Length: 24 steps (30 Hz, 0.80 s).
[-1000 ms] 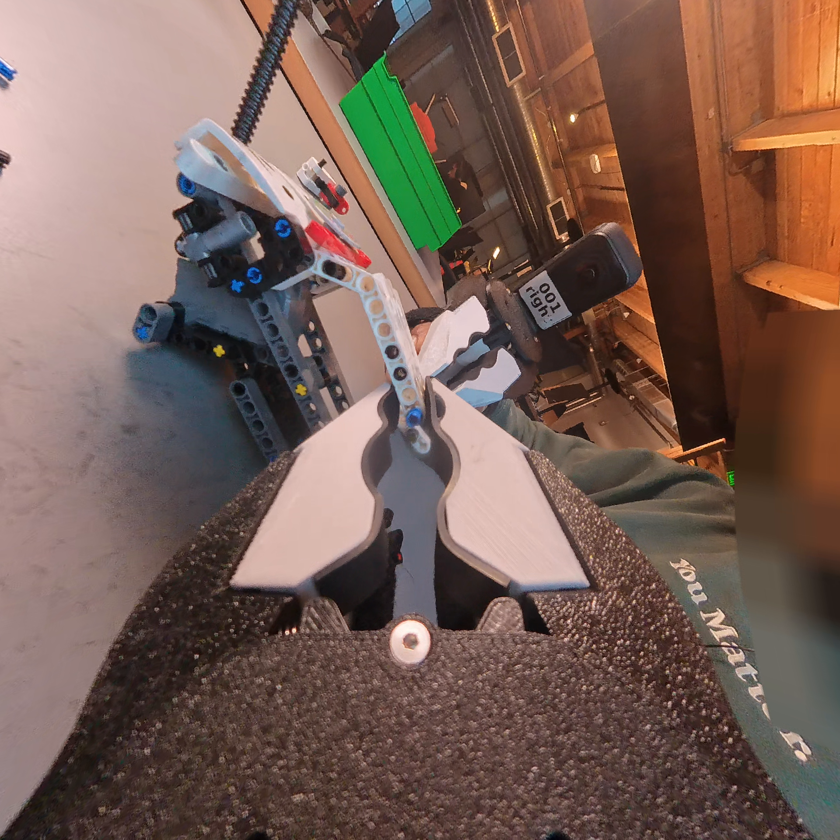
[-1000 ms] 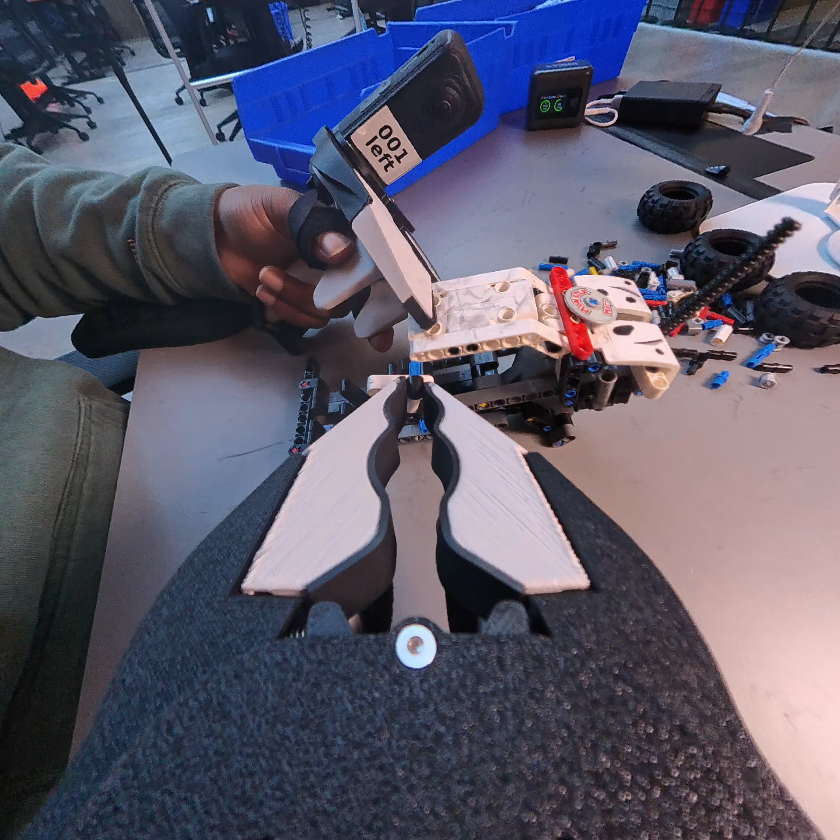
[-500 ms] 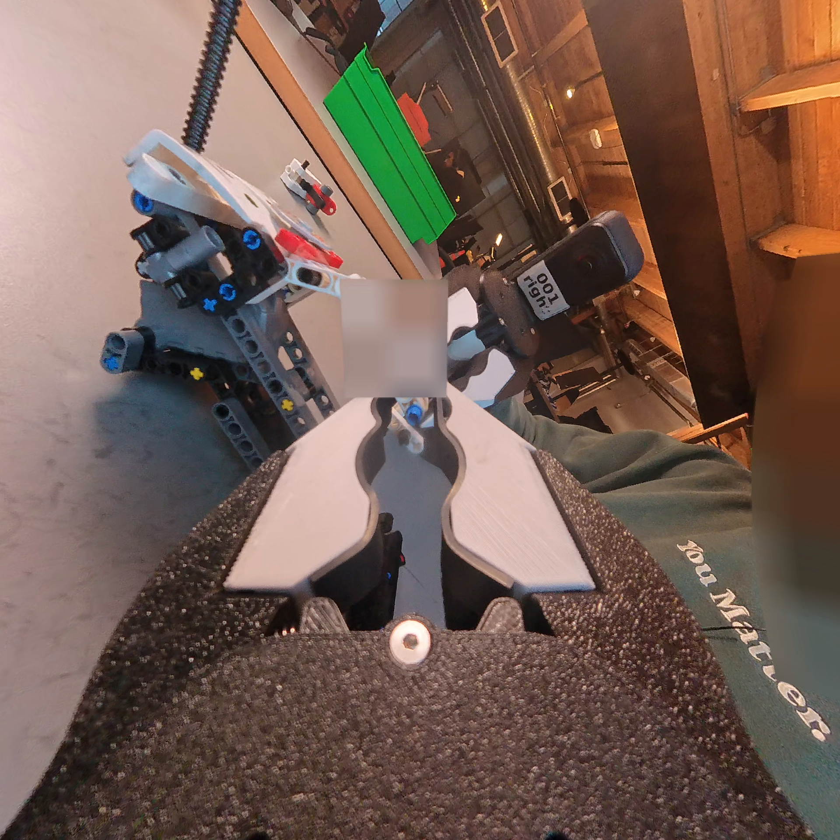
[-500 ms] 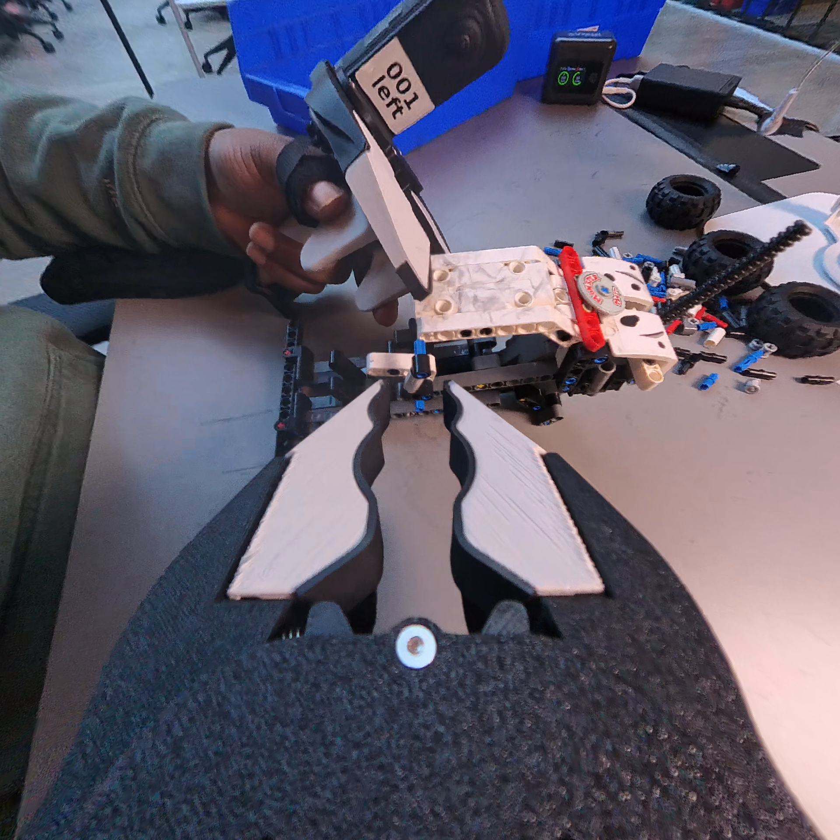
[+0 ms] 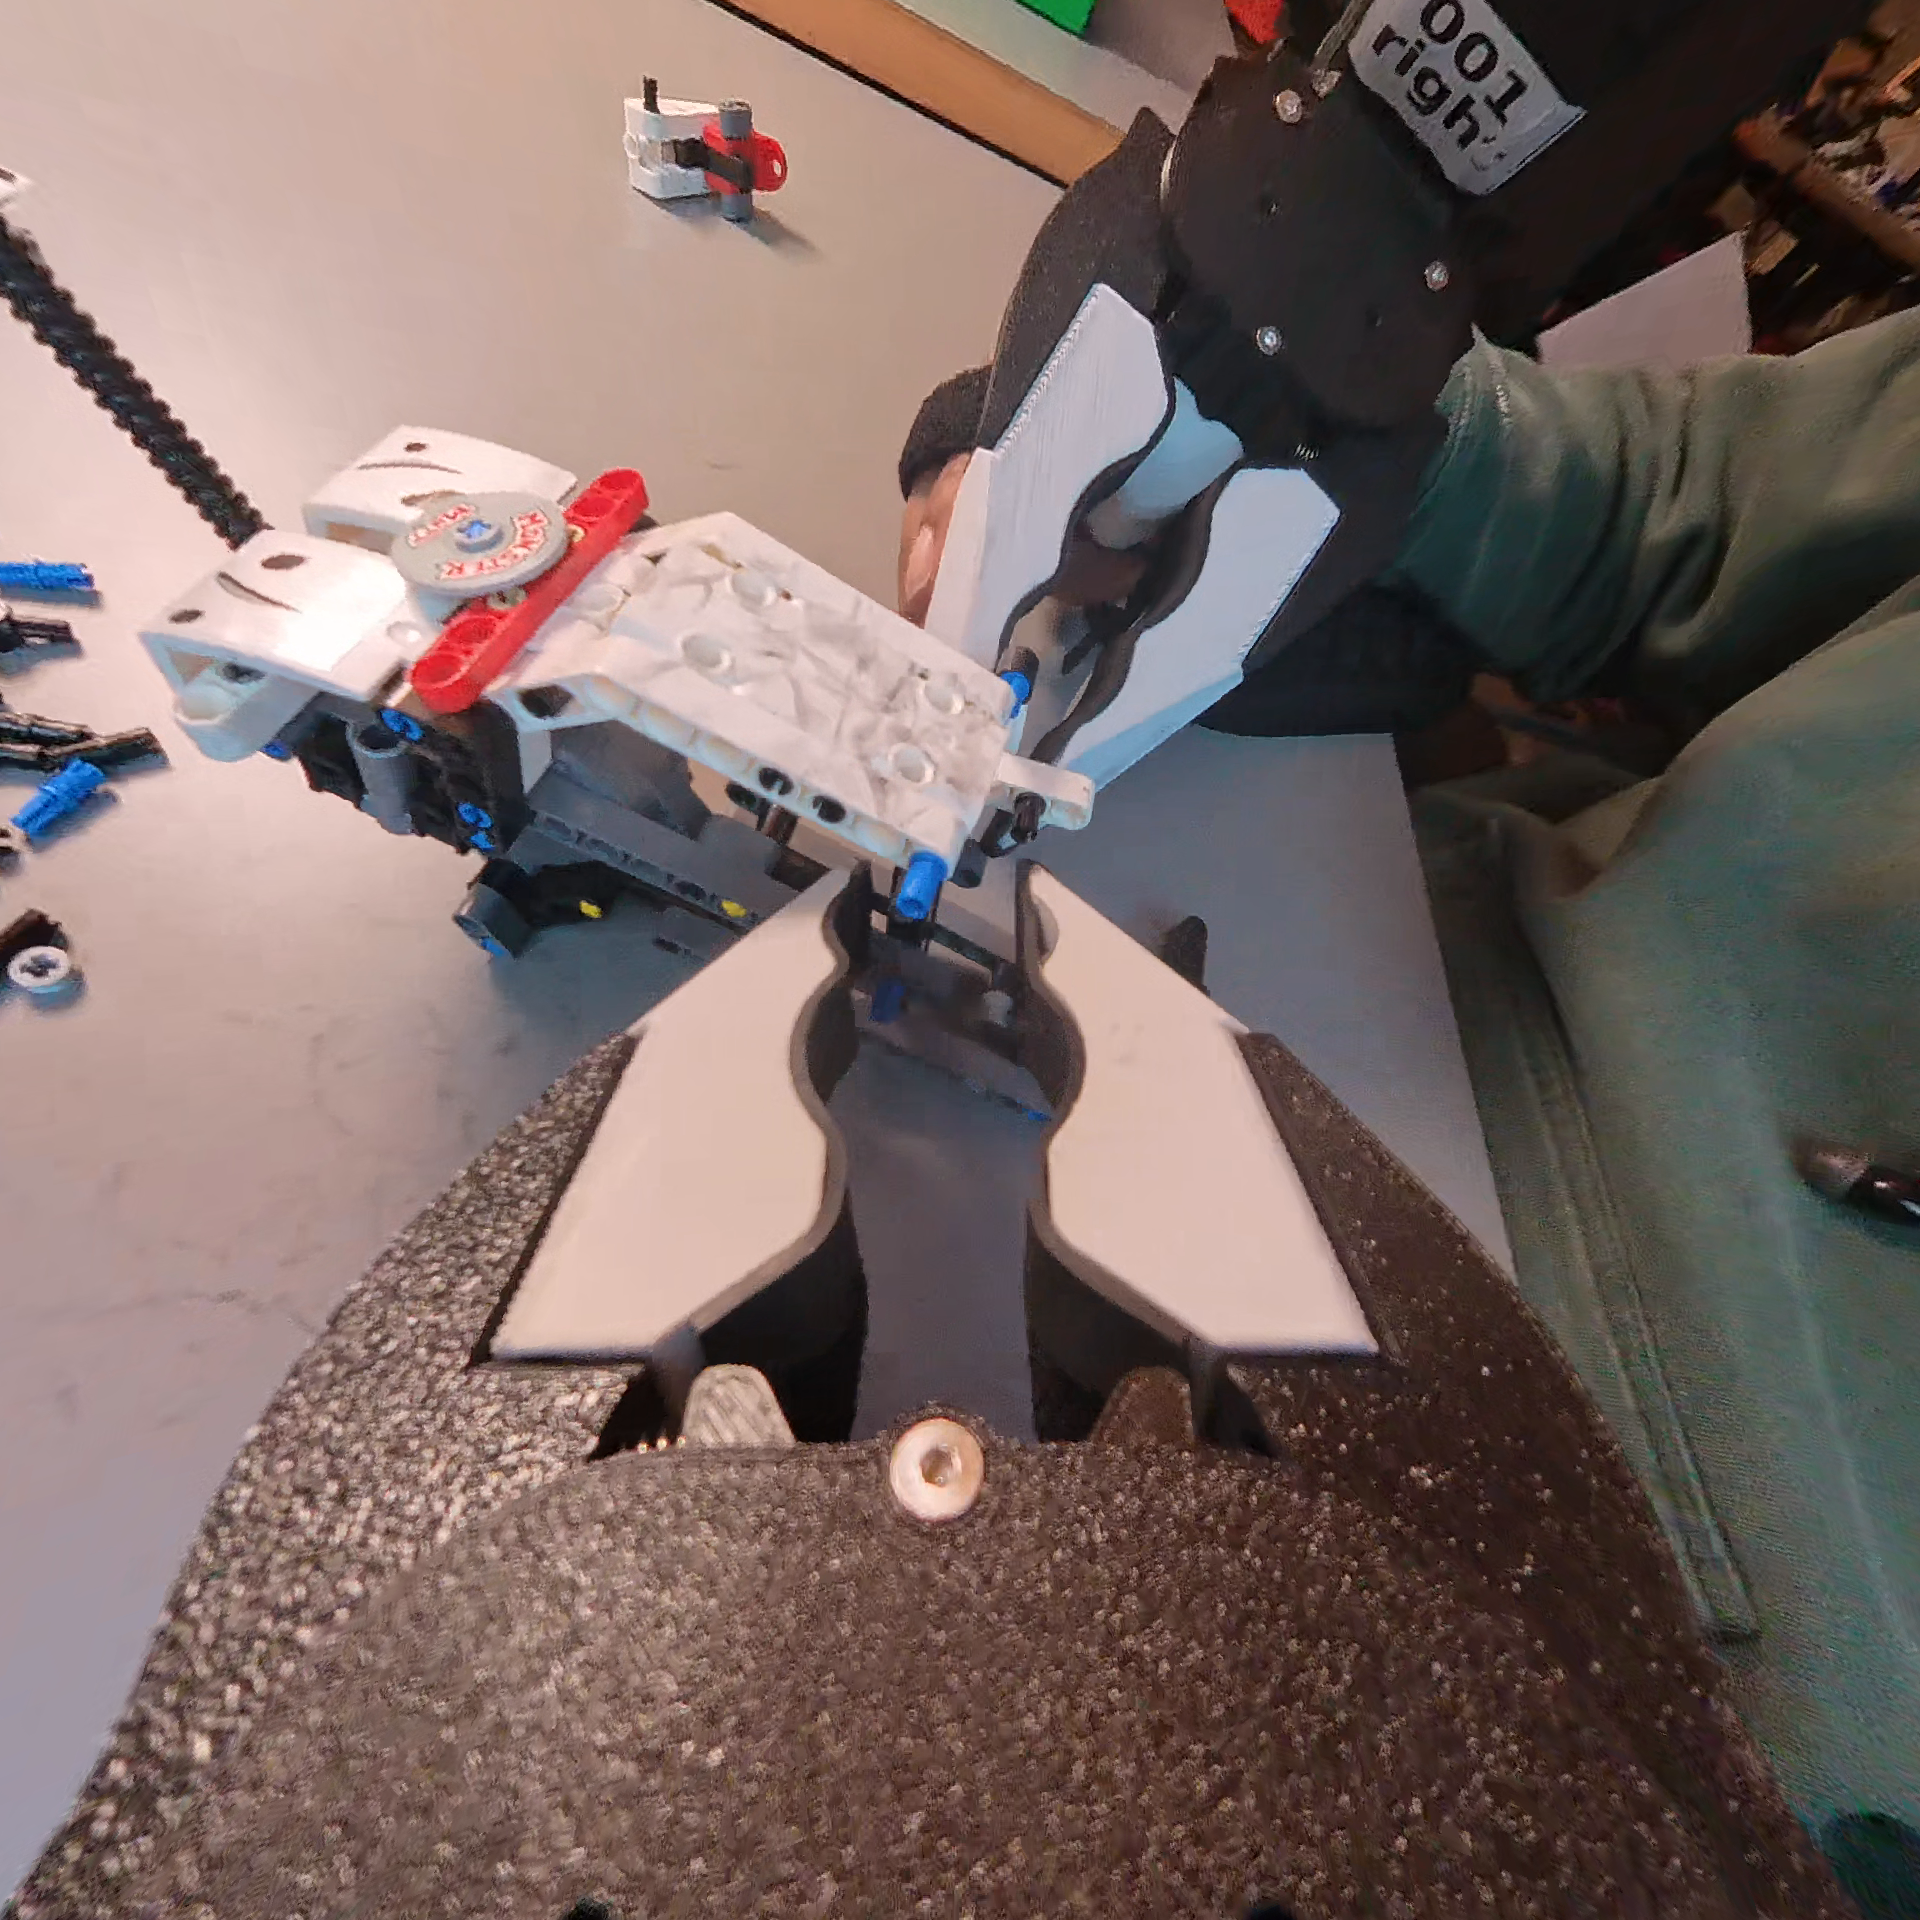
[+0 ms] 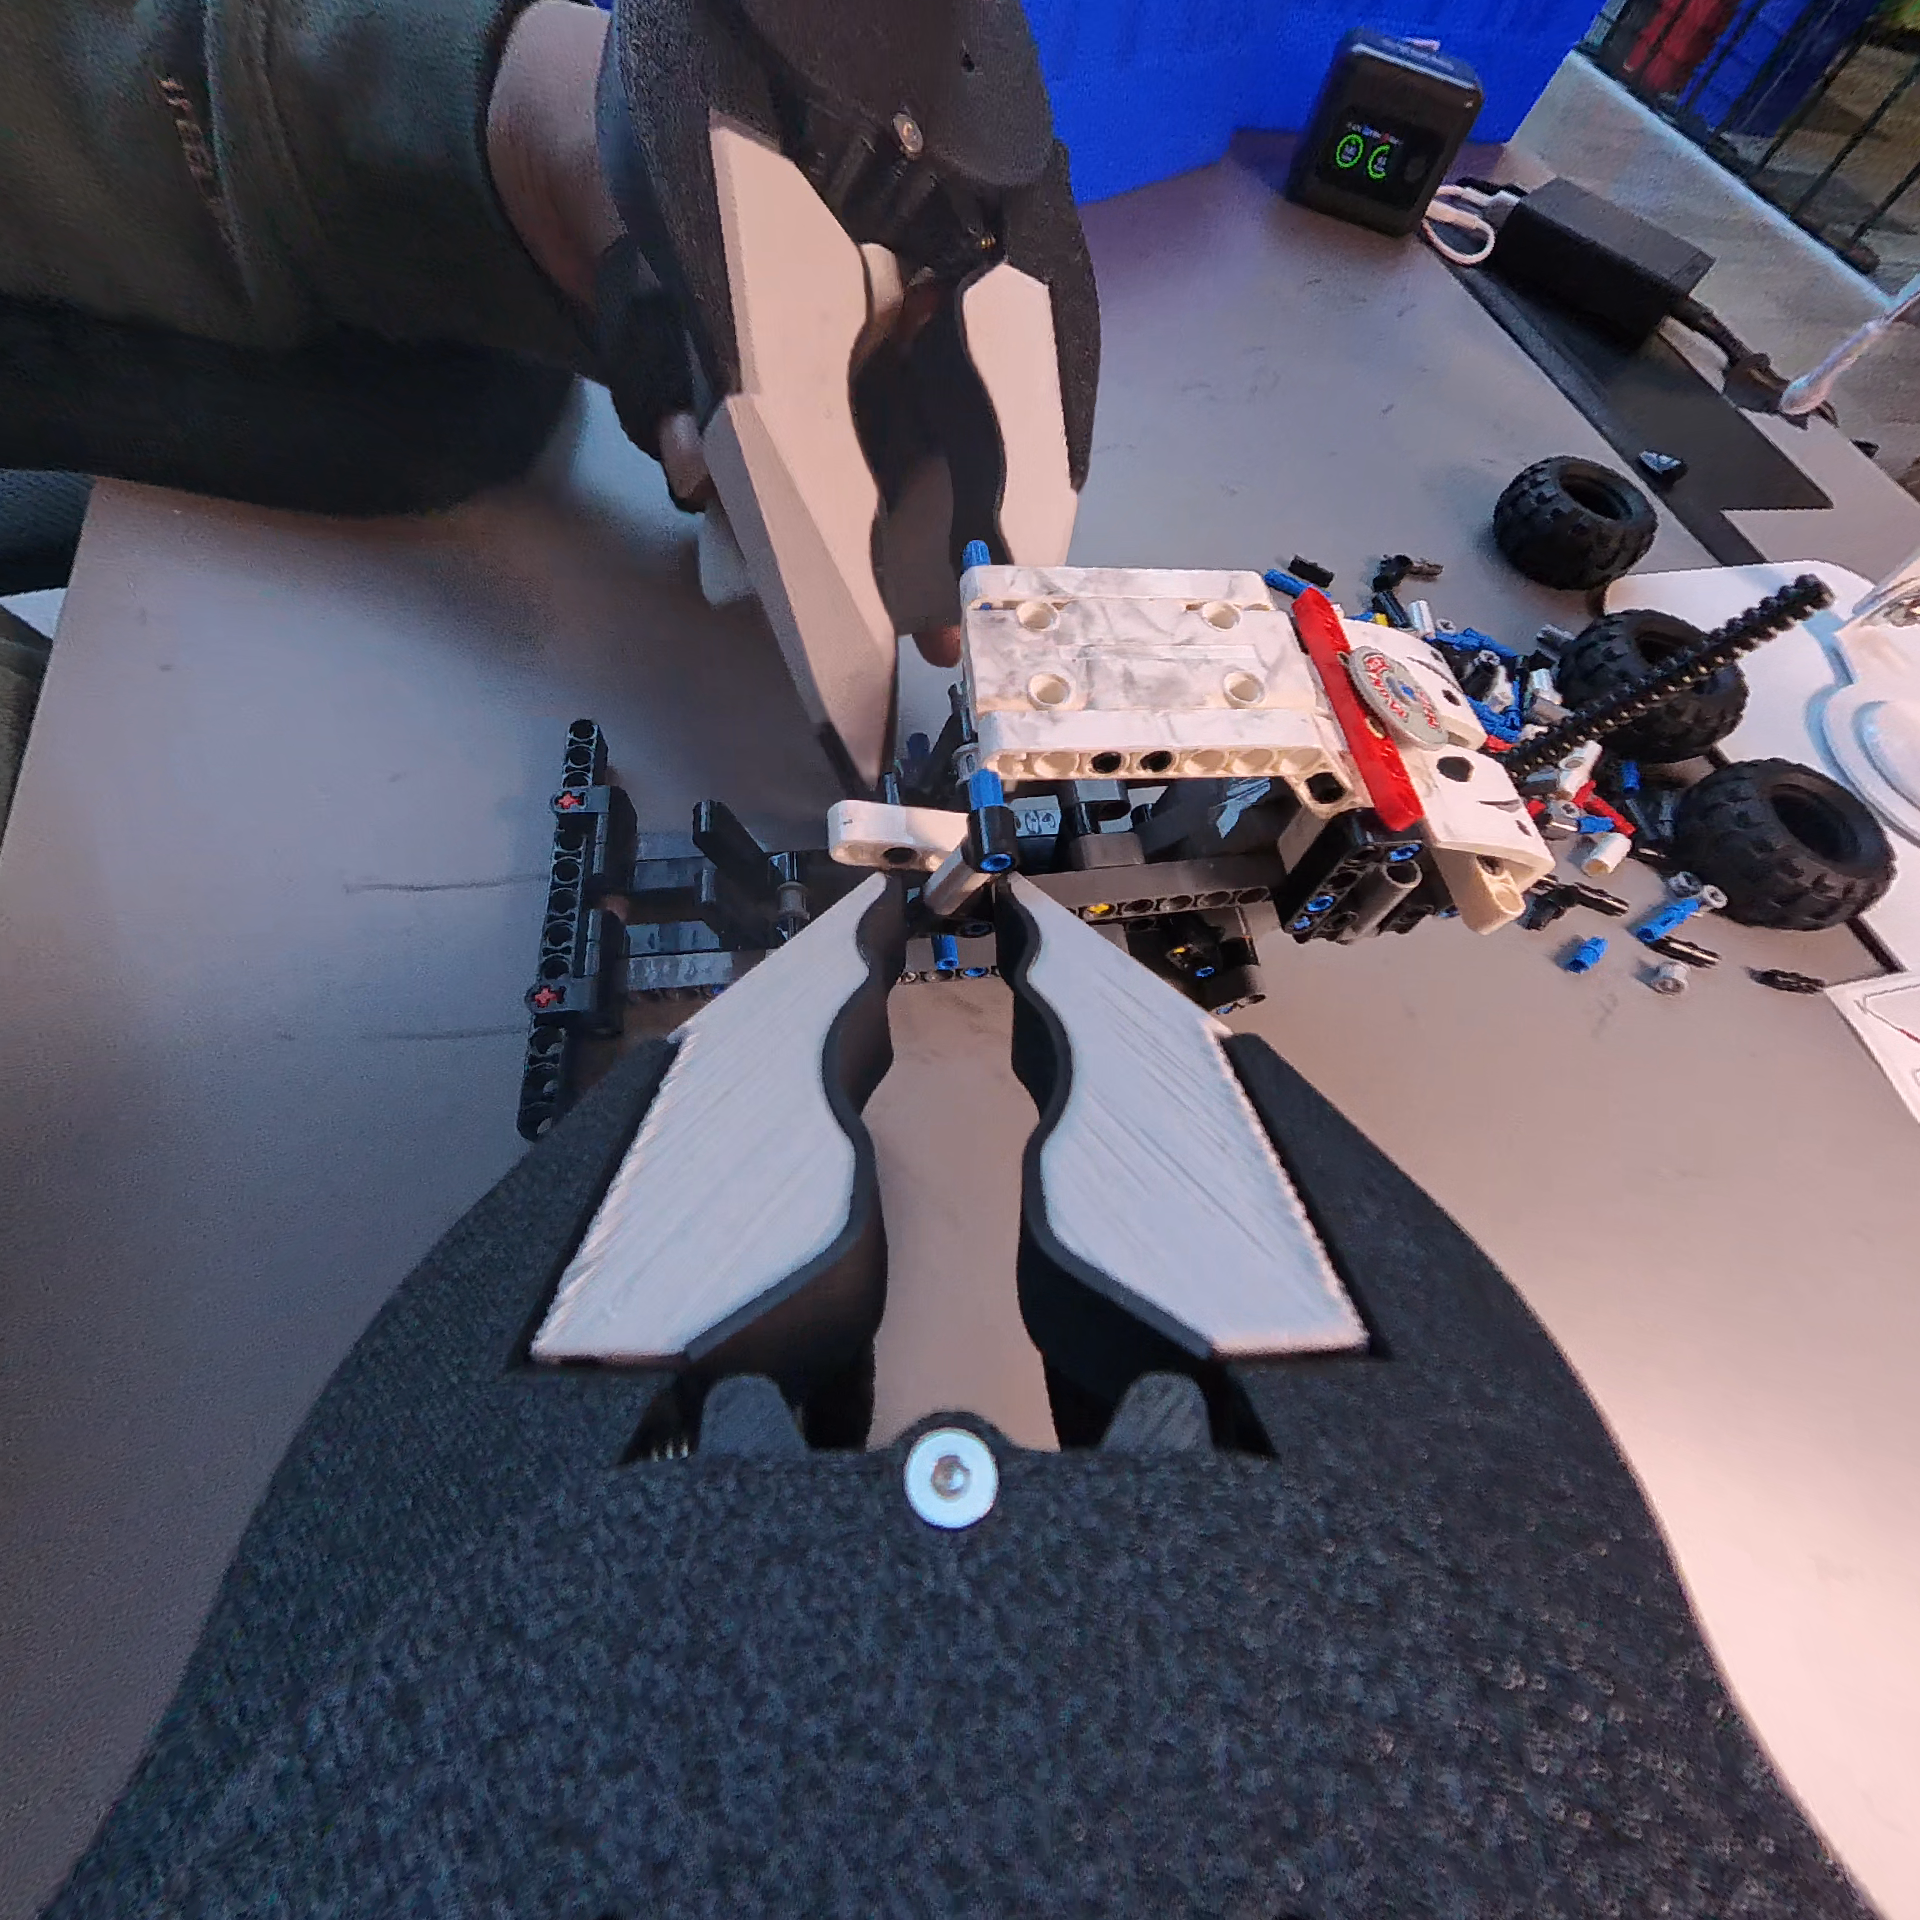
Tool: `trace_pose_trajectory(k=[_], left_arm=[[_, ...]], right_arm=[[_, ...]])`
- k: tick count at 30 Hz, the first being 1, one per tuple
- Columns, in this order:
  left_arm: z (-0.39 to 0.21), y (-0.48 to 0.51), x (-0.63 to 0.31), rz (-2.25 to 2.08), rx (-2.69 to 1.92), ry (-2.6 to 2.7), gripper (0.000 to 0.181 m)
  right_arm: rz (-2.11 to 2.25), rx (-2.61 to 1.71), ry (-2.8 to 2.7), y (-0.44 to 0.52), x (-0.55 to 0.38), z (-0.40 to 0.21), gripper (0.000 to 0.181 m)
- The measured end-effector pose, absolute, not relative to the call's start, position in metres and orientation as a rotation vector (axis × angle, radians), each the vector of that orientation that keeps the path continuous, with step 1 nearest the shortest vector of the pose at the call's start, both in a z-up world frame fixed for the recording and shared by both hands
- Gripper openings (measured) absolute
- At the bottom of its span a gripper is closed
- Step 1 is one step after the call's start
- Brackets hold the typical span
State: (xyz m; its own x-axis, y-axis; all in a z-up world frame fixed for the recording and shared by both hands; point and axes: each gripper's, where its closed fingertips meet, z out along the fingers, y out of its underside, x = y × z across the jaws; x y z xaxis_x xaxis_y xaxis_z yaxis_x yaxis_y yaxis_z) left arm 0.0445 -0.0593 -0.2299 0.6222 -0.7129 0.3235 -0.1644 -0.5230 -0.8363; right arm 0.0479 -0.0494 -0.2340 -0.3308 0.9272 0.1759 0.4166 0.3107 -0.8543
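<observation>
Grey tabletop (image 6: 1455,1247), one, carrying all items listed.

Blue bins (image 6: 1174,94), count unclear, at the far edge behind the left hand.

Toy vehicle (image 6: 1143,665), one, partly built from black beams with a white marbled roof panel, a red beam (image 6: 1351,717) across it and a round printed disc; sits mid-table between both tools, with a black chassis frame (image 6: 582,883) extending from its rear.

Left gripper (image 5: 940,894), one: fingers apart, tips either side of a blue pin (image 5: 920,883) under the roof's rear corner, not visibly clamped on anything.

Right gripper (image 6: 945,894), one: fingers parted by a narrow gap, tips at a grey axle (image 6: 956,878) with a black-and-blue connector beside a small white lever (image 6: 894,836); contact cannot be told.

Black knobby tyres (image 6: 1782,842), three, loose, right of the vehicle.

Black toothed rod (image 6: 1673,675), one, lying slantwise over the tyres.

Black device with lit screen (image 6: 1382,125), one, far edge; black power brick (image 6: 1600,260), one, beside it.

Small white-and-red subassembly (image 5: 701,151), one, lying apart from the vehicle.

Loose pins and connectors (image 6: 1621,935), blue, black, grey, many, uncounted, scattered near the tyres.
</observation>
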Motion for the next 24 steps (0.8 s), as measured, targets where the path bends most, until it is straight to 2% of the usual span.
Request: trace_pose_trajectory(k=[3,14,16,18,24], left_arm=[[-0.235,-0.056,0.048,-0.775,-2.009,0.743,0.01],[-0.237,-0.064,0.051,-0.786,-2.017,0.876,0.007],[-0.237,-0.065,0.036,-0.77,-2.03,0.851,0.007],[-0.237,-0.064,0.019,-0.763,-2.028,0.789,0.007],[-0.236,-0.06,0.034,-0.799,-2.006,0.865,0.007]], right_arm=[[0.935,-1.171,-1.9,-0.053,0.048,-0.234,0.015],[0.869,-1.15,-1.975,-0.055,0.054,-0.235,0.014],[0.761,-1.187,-1.96,-0.03,0.067,-0.238,0.012],[0.927,-1.234,-1.915,-0.031,0.074,-0.228,0.013],[0.954,-1.12,-1.865,-0.043,0.059,-0.21,0.014]])
